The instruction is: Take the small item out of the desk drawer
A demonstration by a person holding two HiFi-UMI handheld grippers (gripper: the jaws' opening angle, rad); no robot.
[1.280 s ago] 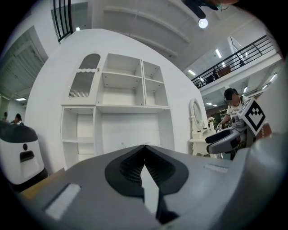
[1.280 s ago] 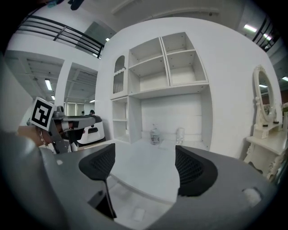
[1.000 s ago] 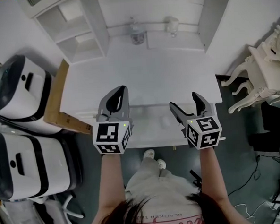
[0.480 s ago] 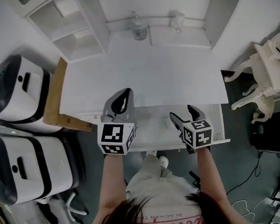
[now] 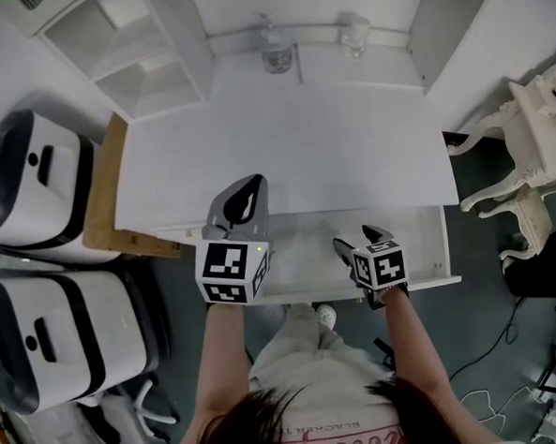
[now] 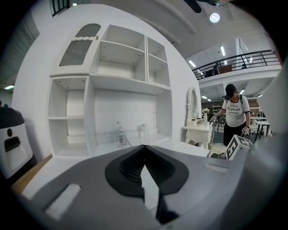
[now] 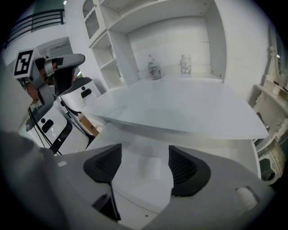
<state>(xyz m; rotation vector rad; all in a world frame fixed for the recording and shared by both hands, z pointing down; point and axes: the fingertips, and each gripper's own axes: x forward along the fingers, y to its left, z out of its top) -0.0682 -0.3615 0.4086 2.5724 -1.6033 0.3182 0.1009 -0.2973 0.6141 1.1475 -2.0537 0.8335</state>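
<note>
My right gripper (image 7: pixel 144 164), jaws apart but just closing, frames the small white cylindrical item (image 7: pixel 152 168) ahead in the open white drawer (image 7: pixel 130 200), untouched. My left gripper (image 6: pixel 144 150) has its jaws together, empty.

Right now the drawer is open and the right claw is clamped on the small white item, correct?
Not clamped: the right gripper view shows the right claw open, its jaws having just been closing, the small white item untouched between them. The drawer is open.

"Marmont" printed on a distant person's white T-shirt (image 6: pixel 235 114), other print unreadable
</note>
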